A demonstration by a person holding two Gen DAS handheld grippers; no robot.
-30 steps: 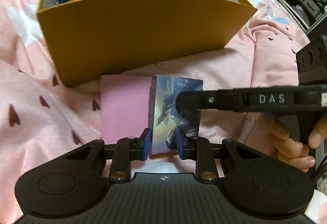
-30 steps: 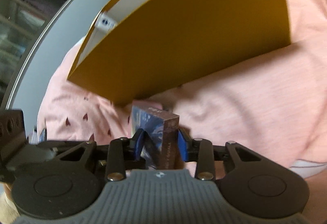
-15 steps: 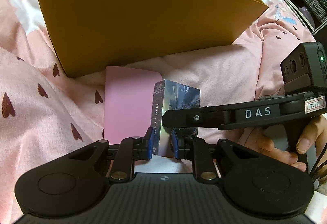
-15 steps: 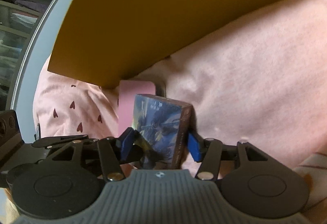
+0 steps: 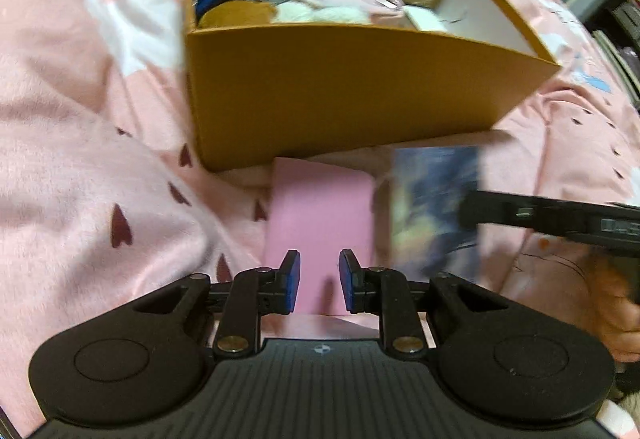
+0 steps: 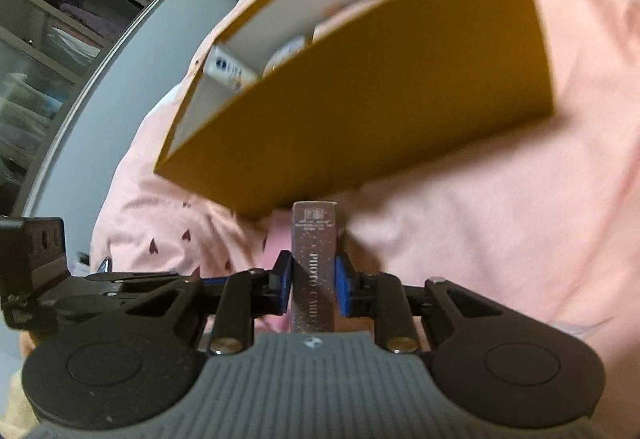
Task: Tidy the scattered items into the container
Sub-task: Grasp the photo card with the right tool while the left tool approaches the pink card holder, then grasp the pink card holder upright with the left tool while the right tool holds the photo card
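Right gripper [image 6: 313, 285] pinching upright card box [image 6: 314, 267] near the orange container [image 5: 352, 87], left gripper [image 5: 319, 281] spread and empty over pink notepad [image 5: 320, 215], pink blanket [image 5: 80, 179] beneath

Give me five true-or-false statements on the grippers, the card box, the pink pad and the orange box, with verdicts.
1. The right gripper is shut on the card box. True.
2. The left gripper holds the card box. False: its jaws are apart with nothing between them.
3. The pink pad lies inside the orange box. False: it lies on the blanket in front of it.
4. The orange box already holds several items. True.
5. The orange box has a lid on. False: its top is open.
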